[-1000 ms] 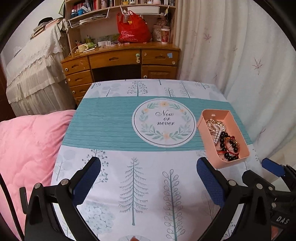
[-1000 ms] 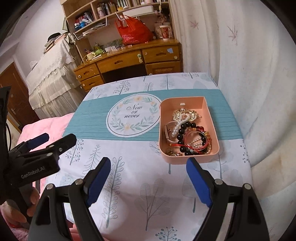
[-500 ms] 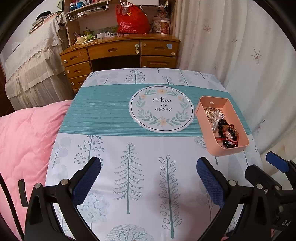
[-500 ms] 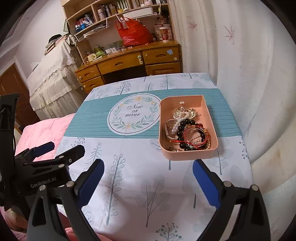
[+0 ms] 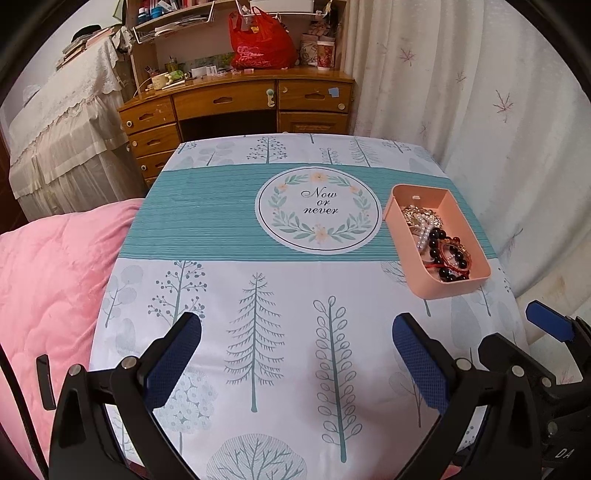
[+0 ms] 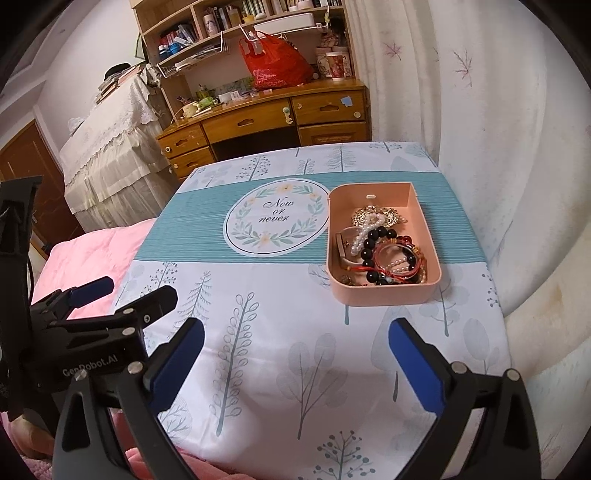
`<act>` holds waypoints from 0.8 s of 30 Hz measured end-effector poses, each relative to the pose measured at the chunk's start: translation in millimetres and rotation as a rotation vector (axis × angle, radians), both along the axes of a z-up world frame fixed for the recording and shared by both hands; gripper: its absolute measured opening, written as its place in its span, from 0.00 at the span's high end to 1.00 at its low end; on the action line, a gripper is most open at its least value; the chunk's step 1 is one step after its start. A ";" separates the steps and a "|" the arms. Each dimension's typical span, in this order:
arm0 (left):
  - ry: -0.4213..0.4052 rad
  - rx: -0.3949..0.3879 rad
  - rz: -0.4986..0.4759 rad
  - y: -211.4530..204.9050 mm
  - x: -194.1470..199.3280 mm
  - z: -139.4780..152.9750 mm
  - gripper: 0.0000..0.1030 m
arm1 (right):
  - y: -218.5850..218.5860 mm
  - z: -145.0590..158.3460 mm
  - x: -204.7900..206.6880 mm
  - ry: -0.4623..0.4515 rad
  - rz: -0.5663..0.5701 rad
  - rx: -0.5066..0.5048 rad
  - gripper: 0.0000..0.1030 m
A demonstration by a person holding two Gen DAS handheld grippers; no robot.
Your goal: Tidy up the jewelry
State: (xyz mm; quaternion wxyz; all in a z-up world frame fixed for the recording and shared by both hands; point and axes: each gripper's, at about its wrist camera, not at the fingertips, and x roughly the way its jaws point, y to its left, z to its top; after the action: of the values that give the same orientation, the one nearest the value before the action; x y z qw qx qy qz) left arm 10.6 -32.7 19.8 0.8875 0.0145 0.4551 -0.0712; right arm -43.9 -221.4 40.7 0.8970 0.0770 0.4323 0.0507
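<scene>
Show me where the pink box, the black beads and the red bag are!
pink box (image 6: pixel 384 295), right wrist view, near wall.
black beads (image 6: pixel 369 243), right wrist view, one bead of the strand.
red bag (image 5: pixel 258 40), left wrist view, bag's front.

This is a bedroom in someone's home. A pink quilted bedspread (image 5: pixel 48 280) fills the lower left of the frame. At the top stands a wooden desk (image 5: pixel 236 99) with drawers, its shelves (image 6: pixel 236 22) crammed with books and bottles, and a red plastic bag (image 5: pixel 258 40) sits on it. A lace dust cover (image 5: pixel 66 122) drapes furniture at upper left, and pale patterned curtains (image 5: pixel 480 92) hang down the right.
</scene>
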 end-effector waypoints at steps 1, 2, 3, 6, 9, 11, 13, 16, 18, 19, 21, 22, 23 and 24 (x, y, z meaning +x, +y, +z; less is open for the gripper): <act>0.000 -0.001 0.001 0.6 -1.6 0.4 0.01 | 0.2 -0.1 0.3 0.000 0.000 0.000 0.02; -0.002 -0.002 0.002 1.4 -3.5 1.3 0.01 | 1.0 0.1 -0.9 -0.001 0.000 0.000 0.02; -0.005 -0.002 0.003 1.3 -4.1 1.9 0.01 | 1.3 0.6 -2.1 -0.003 -0.001 0.000 0.02; -0.020 0.000 0.002 1.2 -7.3 5.0 0.01 | 3.6 3.0 -4.8 -0.011 0.002 -0.003 0.02; -0.029 0.004 0.001 1.4 -9.1 6.4 0.01 | 6.1 5.0 -6.2 -0.020 0.010 -0.010 0.02; -0.029 0.003 0.001 1.3 -9.9 6.7 0.01 | 7.1 6.0 -6.8 -0.023 0.014 -0.015 0.02; -0.027 0.003 0.002 1.2 -10.3 6.5 0.01 | 7.9 6.3 -7.1 -0.024 0.016 -0.015 0.02; -0.025 0.008 0.004 0.3 -12.1 7.9 0.01 | 9.1 6.5 -7.1 -0.021 0.016 -0.016 0.02; -0.028 0.009 0.008 0.9 -13.3 8.9 0.01 | 9.9 6.8 -7.1 -0.019 0.018 -0.015 0.02; -0.030 0.010 0.009 1.5 -13.5 9.4 0.01 | 10.0 6.9 -7.3 -0.020 0.018 -0.016 0.02; -0.032 0.011 0.012 2.7 -13.8 9.8 0.01 | 10.5 7.1 -7.2 -0.020 0.018 -0.017 0.02; -0.033 0.012 0.013 2.7 -14.1 10.2 0.01 | 10.3 6.8 -7.4 -0.020 0.017 -0.017 0.02; -0.032 0.012 0.013 3.2 -14.0 9.8 0.01 | 10.5 6.8 -7.4 -0.020 0.016 -0.018 0.02; -0.031 0.010 0.013 3.5 -14.1 10.0 0.01 | 10.5 6.7 -7.2 -0.019 0.015 -0.017 0.02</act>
State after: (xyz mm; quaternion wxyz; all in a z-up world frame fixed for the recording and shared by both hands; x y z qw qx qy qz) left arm -3.5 -29.2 29.8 0.8948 0.0172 0.4416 -0.0630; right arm -51.1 -210.9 47.4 0.9013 0.0655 0.4247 0.0543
